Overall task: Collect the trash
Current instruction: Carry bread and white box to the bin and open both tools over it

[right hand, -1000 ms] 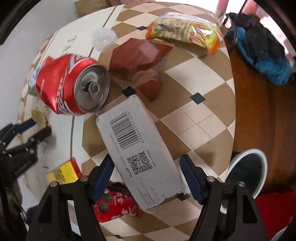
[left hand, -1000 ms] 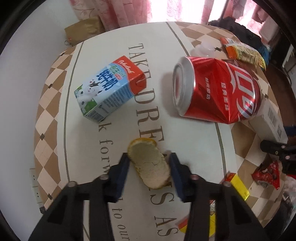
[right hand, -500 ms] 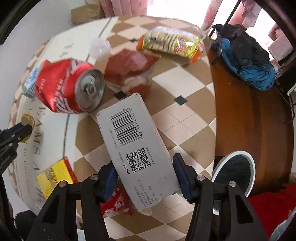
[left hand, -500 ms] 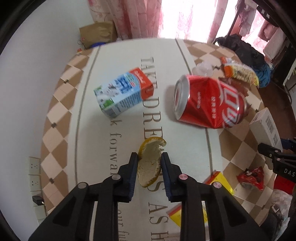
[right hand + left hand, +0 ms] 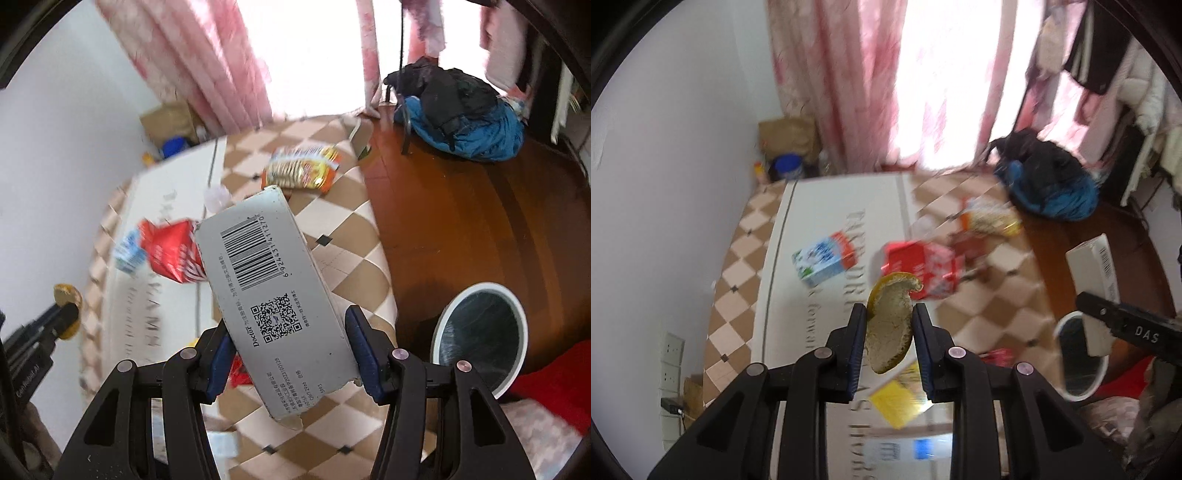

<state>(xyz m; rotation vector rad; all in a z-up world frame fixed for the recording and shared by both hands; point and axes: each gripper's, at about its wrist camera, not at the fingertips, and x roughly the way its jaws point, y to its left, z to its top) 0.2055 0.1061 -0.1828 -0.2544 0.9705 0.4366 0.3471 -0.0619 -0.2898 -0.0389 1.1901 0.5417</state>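
A: What differs from a second ago?

B: Both grippers have lifted clear of the table (image 5: 827, 192). The left gripper (image 5: 889, 343), whose jaws were then open around the peel (image 5: 891, 328), has closed and now clamps it in the air. The right gripper (image 5: 291, 354), then open around the box (image 5: 273, 295), has closed on its long sides; the box juts forward, tilted, barcode up.

A: What lies around them?

B: Ahead of and below the left gripper: a milk carton (image 5: 824, 261), a red can (image 5: 919, 266) just behind the peel's tip, a snack bag (image 5: 990, 220) beyond, a yellow packet (image 5: 895, 402) under the jaws. To the right of both tools stands a white-rimmed bin (image 5: 480, 332) on the wood floor (image 5: 480, 206).

A: Anything in the way?

B: The box hides part of the can from the right camera; the background is blurred.
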